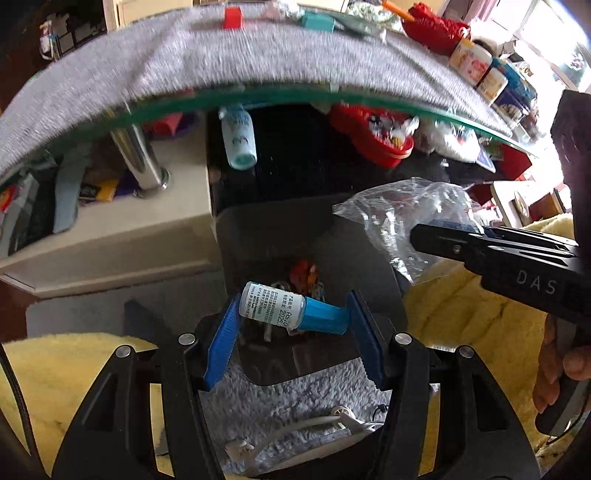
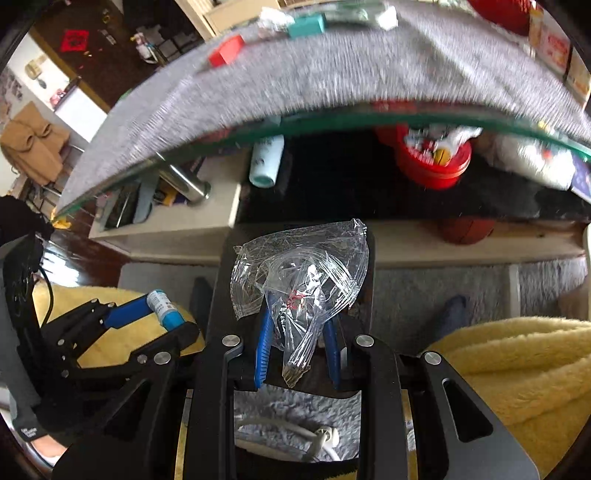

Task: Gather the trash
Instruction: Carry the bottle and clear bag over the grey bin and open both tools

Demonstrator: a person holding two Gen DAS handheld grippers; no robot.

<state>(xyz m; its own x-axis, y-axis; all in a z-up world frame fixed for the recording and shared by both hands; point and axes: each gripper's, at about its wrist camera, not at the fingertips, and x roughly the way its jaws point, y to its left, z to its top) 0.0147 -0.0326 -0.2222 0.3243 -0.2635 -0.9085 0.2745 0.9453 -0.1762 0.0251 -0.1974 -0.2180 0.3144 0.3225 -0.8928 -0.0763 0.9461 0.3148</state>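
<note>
My left gripper [image 1: 293, 314] is shut on a small white bottle with a blue cap [image 1: 280, 308] and holds it crosswise over the open dark bin [image 1: 384, 266], which has trash inside. The bottle also shows in the right wrist view [image 2: 164, 308]. My right gripper [image 2: 299, 325] is shut on a crumpled clear plastic wrapper [image 2: 299, 269] above the same bin [image 2: 221, 280]. In the left wrist view the right gripper [image 1: 428, 236] and wrapper [image 1: 399, 210] hang over the bin's right side.
A glass table with a grey cloth [image 1: 147, 70] stands just ahead, bearing a red block [image 1: 232, 16], a teal box [image 1: 317, 20] and jars [image 1: 469, 61]. A red basket [image 1: 373, 136] and a bottle [image 1: 238, 138] lie on the shelf below. Yellow blanket [image 2: 517, 369] flanks the bin.
</note>
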